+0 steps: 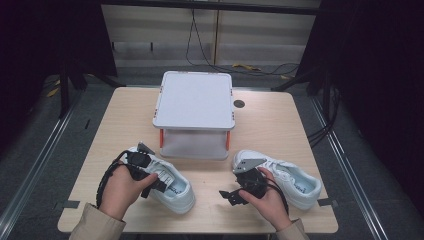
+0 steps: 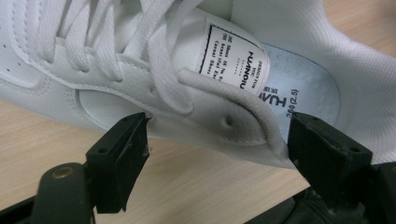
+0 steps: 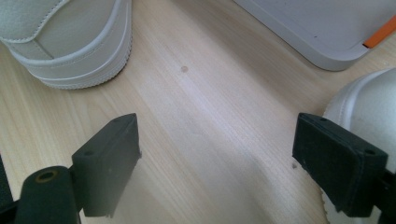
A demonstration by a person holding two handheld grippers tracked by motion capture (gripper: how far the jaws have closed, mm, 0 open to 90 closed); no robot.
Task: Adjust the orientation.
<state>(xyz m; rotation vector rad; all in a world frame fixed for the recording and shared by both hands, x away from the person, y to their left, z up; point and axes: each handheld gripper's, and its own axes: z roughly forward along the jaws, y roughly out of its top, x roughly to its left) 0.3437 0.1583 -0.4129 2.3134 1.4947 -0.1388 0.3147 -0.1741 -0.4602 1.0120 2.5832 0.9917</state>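
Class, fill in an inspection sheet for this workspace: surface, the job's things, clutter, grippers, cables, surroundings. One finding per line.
Surface: wooden table, pale, with a small dark round spot near the stand.
Job's things: left shoe and right shoe, both white, lying on the table; two-tier white stand with orange posts behind them.
Clutter: nothing seen.
Grippers: left gripper open, jaws either side of the left shoe's collar; right gripper open over bare table between the shoes.
Cables: black cable on the floor beyond the table.
Surroundings: dark curtains at both sides, grey floor.
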